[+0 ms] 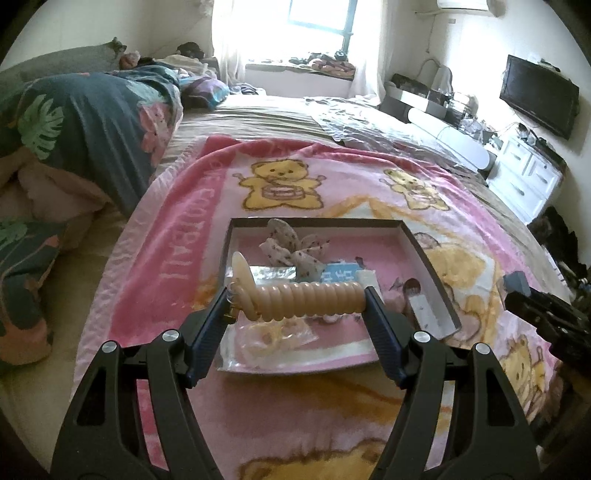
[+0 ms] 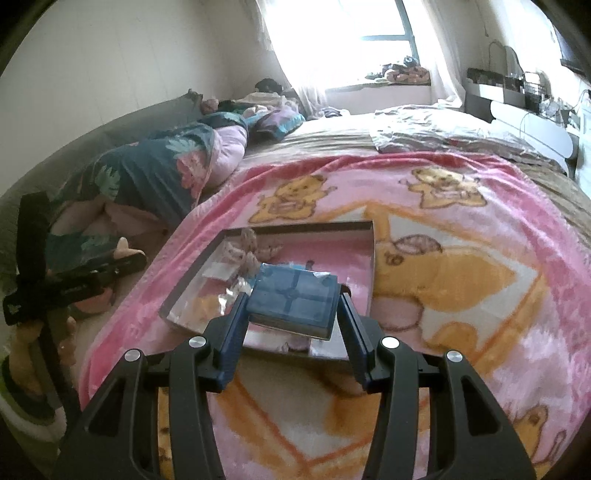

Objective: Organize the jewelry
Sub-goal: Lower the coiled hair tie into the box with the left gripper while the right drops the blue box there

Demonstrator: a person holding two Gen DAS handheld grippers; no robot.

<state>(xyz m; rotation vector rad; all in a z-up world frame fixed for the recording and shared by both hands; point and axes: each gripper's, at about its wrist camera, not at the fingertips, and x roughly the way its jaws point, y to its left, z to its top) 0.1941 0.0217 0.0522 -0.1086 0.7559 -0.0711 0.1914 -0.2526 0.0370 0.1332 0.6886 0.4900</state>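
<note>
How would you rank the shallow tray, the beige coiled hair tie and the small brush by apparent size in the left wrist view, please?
1. shallow tray
2. beige coiled hair tie, held by the left gripper nearer the camera, so enlarged
3. small brush

Blown-out daylight from the window [image 1: 317, 22]; fisheye bending and dark vignette at edges; perhaps slight blur on the blue box [image 2: 293, 297].

Pink teddy-bear blanket [image 1: 207, 229] spread over the bed, a dark leafy quilt [image 1: 92, 122] bunched up on the left, and a TV [image 1: 537, 96] on the far right wall.
</note>
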